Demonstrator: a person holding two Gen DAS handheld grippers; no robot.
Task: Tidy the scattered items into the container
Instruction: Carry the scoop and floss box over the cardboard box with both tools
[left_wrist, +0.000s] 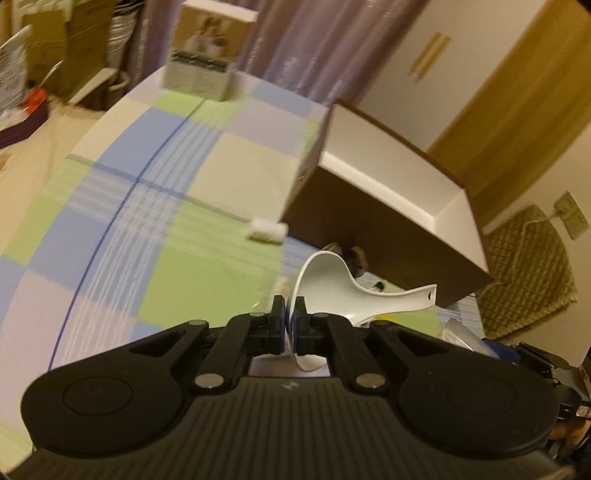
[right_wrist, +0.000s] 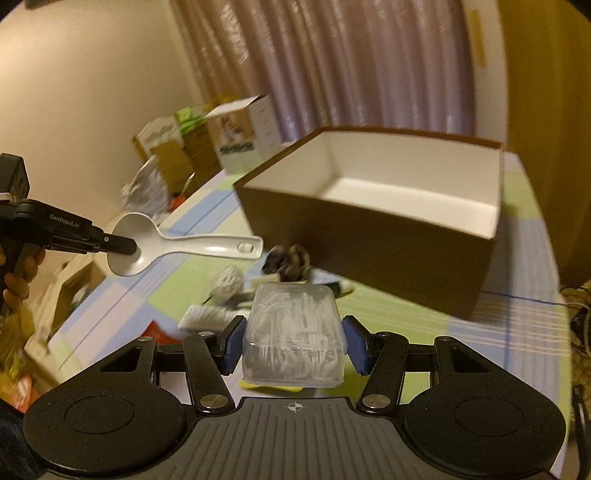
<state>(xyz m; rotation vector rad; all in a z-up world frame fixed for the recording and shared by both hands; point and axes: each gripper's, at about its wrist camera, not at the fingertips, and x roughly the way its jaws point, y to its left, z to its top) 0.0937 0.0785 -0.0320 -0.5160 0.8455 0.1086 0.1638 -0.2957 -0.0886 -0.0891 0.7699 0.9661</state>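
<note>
The left gripper (left_wrist: 290, 314) has its jaws pinched on the rim of a light, stiff white spoon (left_wrist: 332, 280) in front of the brown box (right_wrist: 369, 236); the right gripper (right_wrist: 293, 341) clamps a slick, crushable clear plastic case (right_wrist: 293, 332) by its sides, near the box

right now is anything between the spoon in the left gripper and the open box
Nothing visible blocks it. The white spoon, pinched by its bowl in the left gripper, hangs in open air beside the brown box, whose top is open. The small items lie low on the tablecloth, below the path.
</note>
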